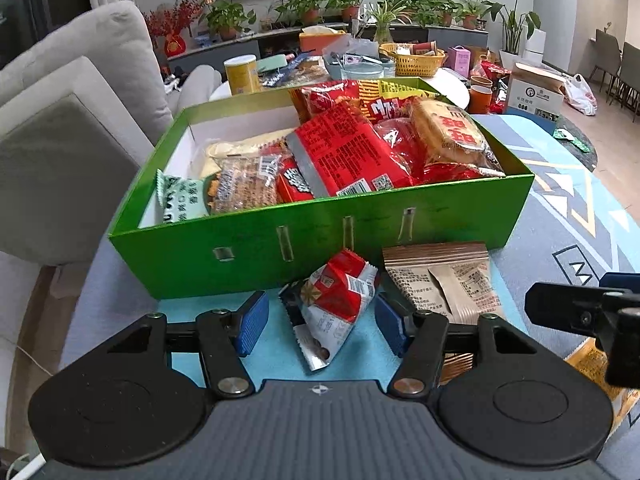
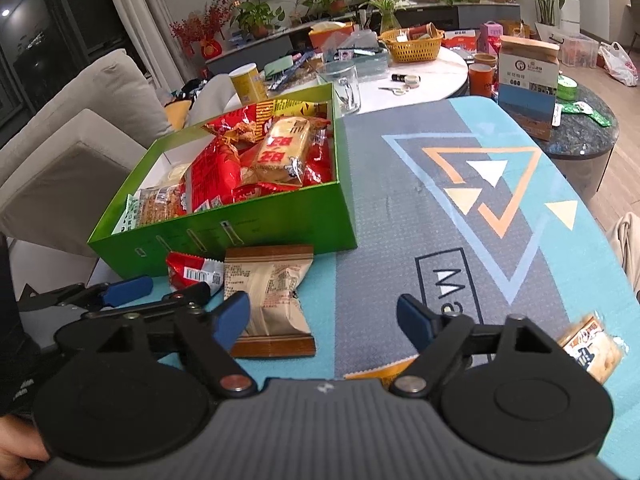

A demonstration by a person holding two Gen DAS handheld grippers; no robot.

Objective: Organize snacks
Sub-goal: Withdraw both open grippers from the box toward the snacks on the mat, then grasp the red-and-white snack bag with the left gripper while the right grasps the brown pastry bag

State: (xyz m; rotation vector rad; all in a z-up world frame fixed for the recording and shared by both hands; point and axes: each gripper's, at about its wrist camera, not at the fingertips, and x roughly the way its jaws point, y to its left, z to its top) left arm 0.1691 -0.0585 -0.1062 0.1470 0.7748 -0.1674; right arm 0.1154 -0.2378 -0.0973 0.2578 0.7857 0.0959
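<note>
A green box (image 1: 320, 236) on the patterned mat is piled with red, tan and clear snack packets. In front of it lies a small red-and-white packet (image 1: 336, 300), between the blue pads of my left gripper (image 1: 320, 324). The pads stand a little apart from it, so that gripper is open. A brown-and-tan packet (image 2: 268, 296) lies flat beside it, under the left fingertip of my right gripper (image 2: 324, 318). That gripper is wide open and grips nothing. The right wrist view also shows the box (image 2: 248, 232) and the red packet (image 2: 192, 272).
An orange-and-cream snack packet (image 2: 592, 344) lies near the mat's right edge. A grey sofa (image 1: 72, 140) stands left of the box. Behind are a white table with a yellow basket (image 2: 412, 46), a glass mug (image 2: 344, 84), a yellow canister (image 1: 240, 74) and a cardboard box (image 2: 528, 76).
</note>
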